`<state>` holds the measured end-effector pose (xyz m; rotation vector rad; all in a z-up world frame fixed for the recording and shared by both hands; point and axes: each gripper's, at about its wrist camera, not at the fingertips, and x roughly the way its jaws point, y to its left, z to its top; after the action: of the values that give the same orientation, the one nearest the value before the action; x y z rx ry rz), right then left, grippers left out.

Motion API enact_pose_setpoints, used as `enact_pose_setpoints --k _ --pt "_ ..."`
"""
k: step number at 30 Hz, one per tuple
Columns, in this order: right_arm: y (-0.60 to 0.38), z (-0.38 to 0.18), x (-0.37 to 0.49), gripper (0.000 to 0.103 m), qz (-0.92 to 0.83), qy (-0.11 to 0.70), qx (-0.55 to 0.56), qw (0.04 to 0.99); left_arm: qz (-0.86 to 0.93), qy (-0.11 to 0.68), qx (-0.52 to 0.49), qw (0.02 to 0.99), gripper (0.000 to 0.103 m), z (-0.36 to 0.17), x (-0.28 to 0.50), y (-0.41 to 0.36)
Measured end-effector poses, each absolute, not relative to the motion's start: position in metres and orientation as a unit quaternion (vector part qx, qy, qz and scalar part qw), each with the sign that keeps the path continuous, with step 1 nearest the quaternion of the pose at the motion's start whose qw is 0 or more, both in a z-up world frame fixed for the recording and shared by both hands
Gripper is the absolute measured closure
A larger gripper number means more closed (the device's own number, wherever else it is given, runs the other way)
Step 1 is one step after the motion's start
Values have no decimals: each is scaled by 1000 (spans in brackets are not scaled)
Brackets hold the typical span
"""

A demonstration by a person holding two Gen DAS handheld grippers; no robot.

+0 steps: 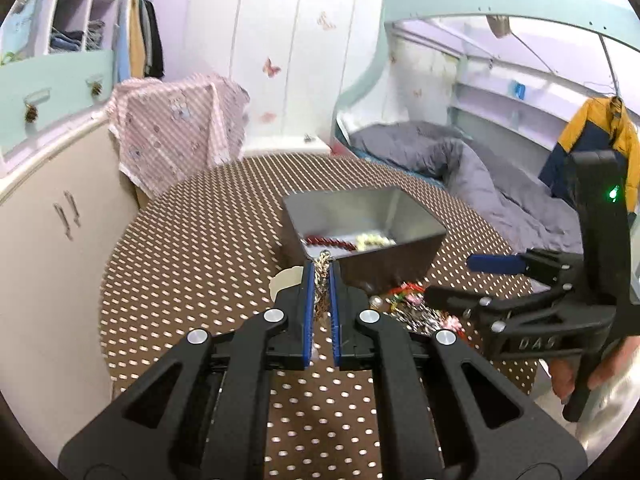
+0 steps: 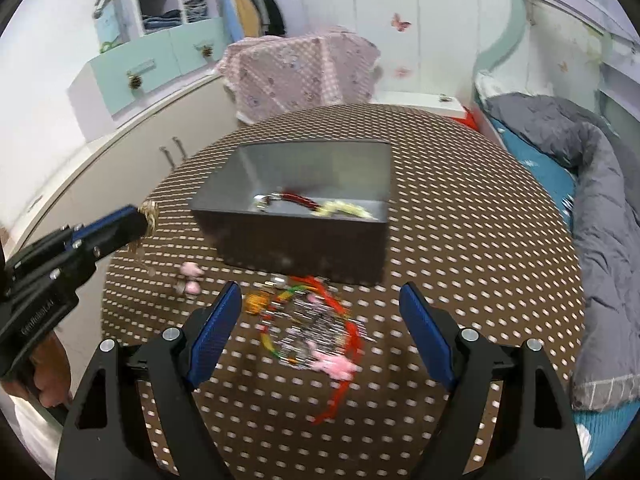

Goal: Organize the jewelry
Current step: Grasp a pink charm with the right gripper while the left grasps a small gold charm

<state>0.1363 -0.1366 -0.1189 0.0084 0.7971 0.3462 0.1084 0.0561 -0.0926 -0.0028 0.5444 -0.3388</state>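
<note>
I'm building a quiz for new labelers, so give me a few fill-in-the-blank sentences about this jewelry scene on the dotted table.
1. The left tool is shut on a gold ____.
2. The right tool has its jaws ____ above the jewelry pile.
3. The red beads lie inside the gray ____.
4. The tablecloth is brown with white ____.

Missing words: chain; open; box; dots
</note>
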Motion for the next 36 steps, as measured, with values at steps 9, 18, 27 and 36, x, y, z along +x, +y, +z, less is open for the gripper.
enact_pose_setpoints --k 9,18,27,36 --pt "-80 -117 142 31 249 378 -36 891 -126 283 -24 951 96 -105 110 87" --pt "-35 -153 158 65 266 432 -66 859 -101 323 -57 939 96 -136 117 111" --pt "-33 -156 155 92 254 428 -87 863 -106 326 -64 937 96 -143 120 112" --pt "-48 -143 149 92 251 414 -77 871 -123 319 -53 938 96 -138 124 98"
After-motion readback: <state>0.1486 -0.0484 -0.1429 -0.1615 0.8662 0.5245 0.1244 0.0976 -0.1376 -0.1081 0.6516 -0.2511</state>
